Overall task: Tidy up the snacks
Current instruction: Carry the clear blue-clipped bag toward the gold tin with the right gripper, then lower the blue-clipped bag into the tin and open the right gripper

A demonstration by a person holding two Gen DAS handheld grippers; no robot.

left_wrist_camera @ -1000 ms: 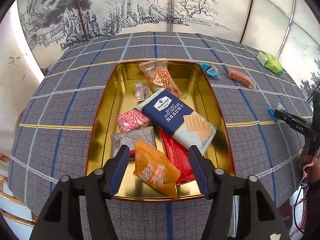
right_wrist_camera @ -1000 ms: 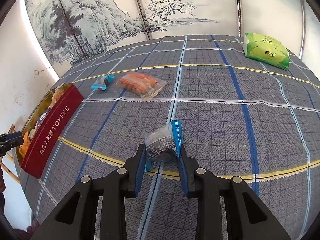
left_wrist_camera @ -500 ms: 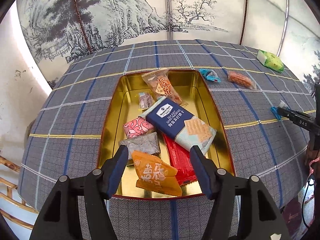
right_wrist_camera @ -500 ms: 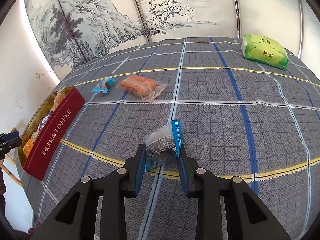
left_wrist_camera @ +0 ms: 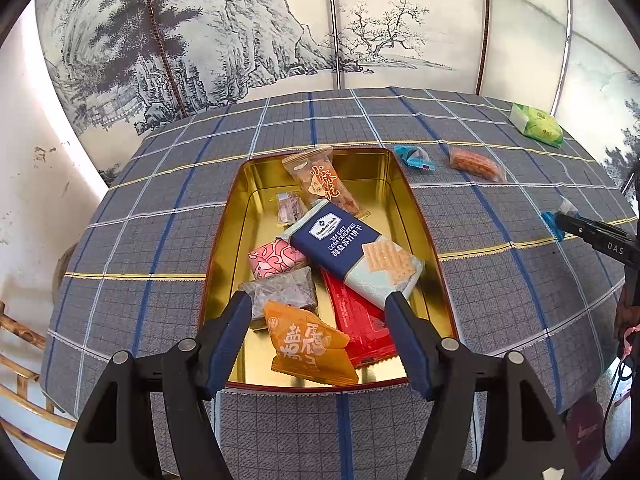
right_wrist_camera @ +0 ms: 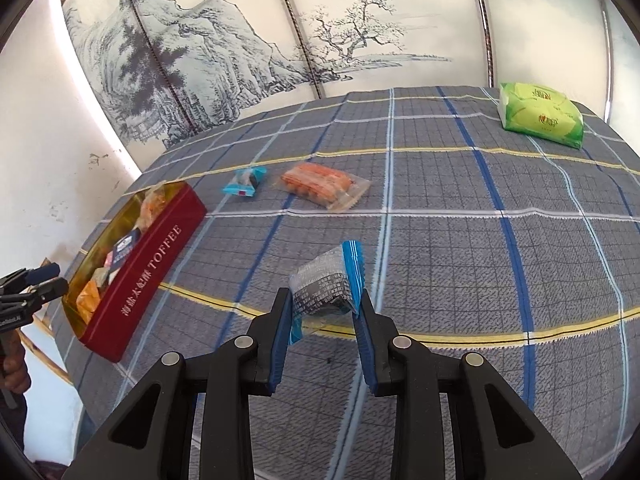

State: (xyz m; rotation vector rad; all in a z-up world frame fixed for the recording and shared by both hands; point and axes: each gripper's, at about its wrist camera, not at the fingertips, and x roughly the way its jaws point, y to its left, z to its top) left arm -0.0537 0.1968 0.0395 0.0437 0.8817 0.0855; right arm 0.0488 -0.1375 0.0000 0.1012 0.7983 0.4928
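Gold-lined red toffee tin (left_wrist_camera: 420,216) on bench already holds seven packets. My right tongs (right_wrist_camera: 322,314) clamp clear blue-edged packet (right_wrist_camera: 326,286); left tongs (left_wrist_camera: 318,330) gape, holding nothing. Teal candy (right_wrist_camera: 245,182), orange snack bag (right_wrist_camera: 322,184), green pack (right_wrist_camera: 540,114) remain outside.

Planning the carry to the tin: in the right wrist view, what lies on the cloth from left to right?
Toffee tin → small blue packet → orange snack bag → held blue-edged packet → green pack.
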